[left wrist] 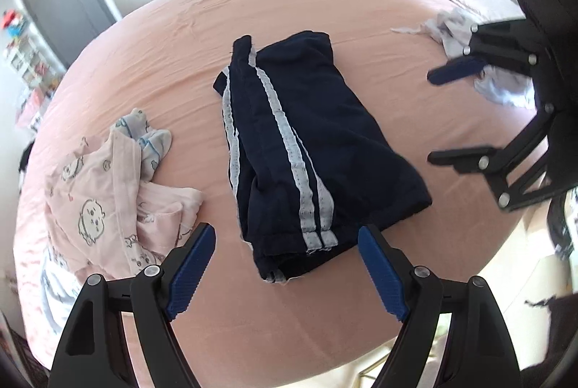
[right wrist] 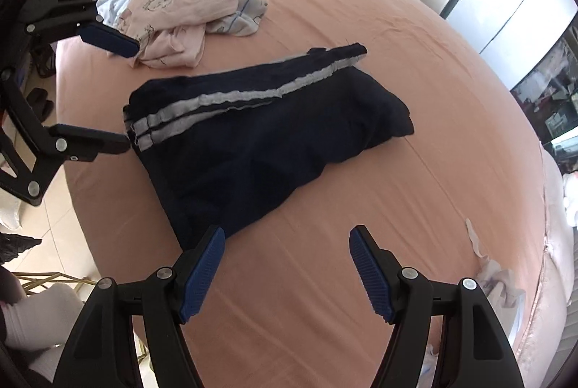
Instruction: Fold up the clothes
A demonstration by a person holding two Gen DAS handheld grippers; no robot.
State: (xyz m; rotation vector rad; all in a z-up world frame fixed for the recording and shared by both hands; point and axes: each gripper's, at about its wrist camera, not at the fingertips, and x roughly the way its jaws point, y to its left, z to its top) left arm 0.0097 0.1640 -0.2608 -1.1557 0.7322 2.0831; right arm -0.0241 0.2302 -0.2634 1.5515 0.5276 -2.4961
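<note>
Dark navy shorts (left wrist: 318, 135) with white side stripes lie folded in the middle of a peach-pink bed sheet (left wrist: 289, 326). My left gripper (left wrist: 287, 236) hangs open just above the hem end of the shorts, touching nothing. My right gripper (left wrist: 433, 117) stands open off the right side of the shorts, also with nothing in it. In the right wrist view the shorts (right wrist: 271, 135) lie ahead of the open right gripper (right wrist: 286, 236), whose left fingertip (right wrist: 216, 236) is near their plain edge. The left gripper (right wrist: 129, 93) shows at the striped hem.
A heap of pink printed and pale blue clothes (left wrist: 108, 193) (right wrist: 173, 12) lies beyond the shorts. A crumpled white-blue garment (left wrist: 451, 30) (right wrist: 498, 283) lies on the other side. The bed's edge and tiled floor (right wrist: 54, 214) are close. A person's white-socked leg (right wrist: 36, 315) is at the edge.
</note>
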